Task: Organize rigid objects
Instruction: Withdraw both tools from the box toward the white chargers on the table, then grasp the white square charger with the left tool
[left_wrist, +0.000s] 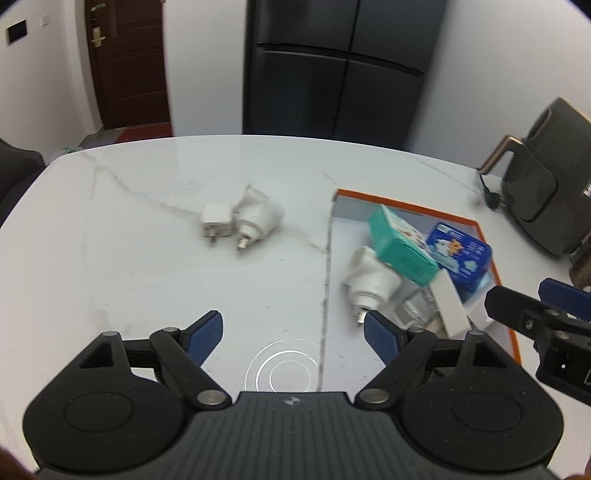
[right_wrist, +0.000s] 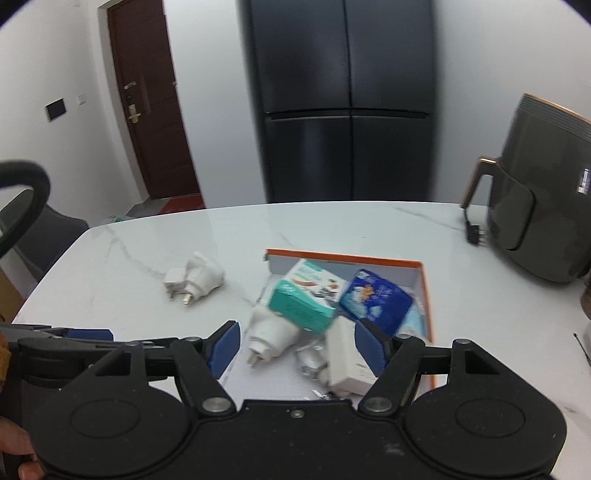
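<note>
Both my grippers stand spread and empty: left gripper (left_wrist: 293, 332) over bare marble table (left_wrist: 147, 258), right gripper (right_wrist: 297, 345) above the orange-rimmed tray (right_wrist: 426, 295). Teal box (right_wrist: 308, 295) and blue box (right_wrist: 376, 299) lie in it; two white adapters (left_wrist: 242, 219) wait at eleven o'clock.

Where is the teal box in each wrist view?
Left wrist: teal box right of centre, inside the orange-rimmed tray.
Right wrist: teal box near centre, same tray.
Shared landmark: blue box right beside it.
</note>
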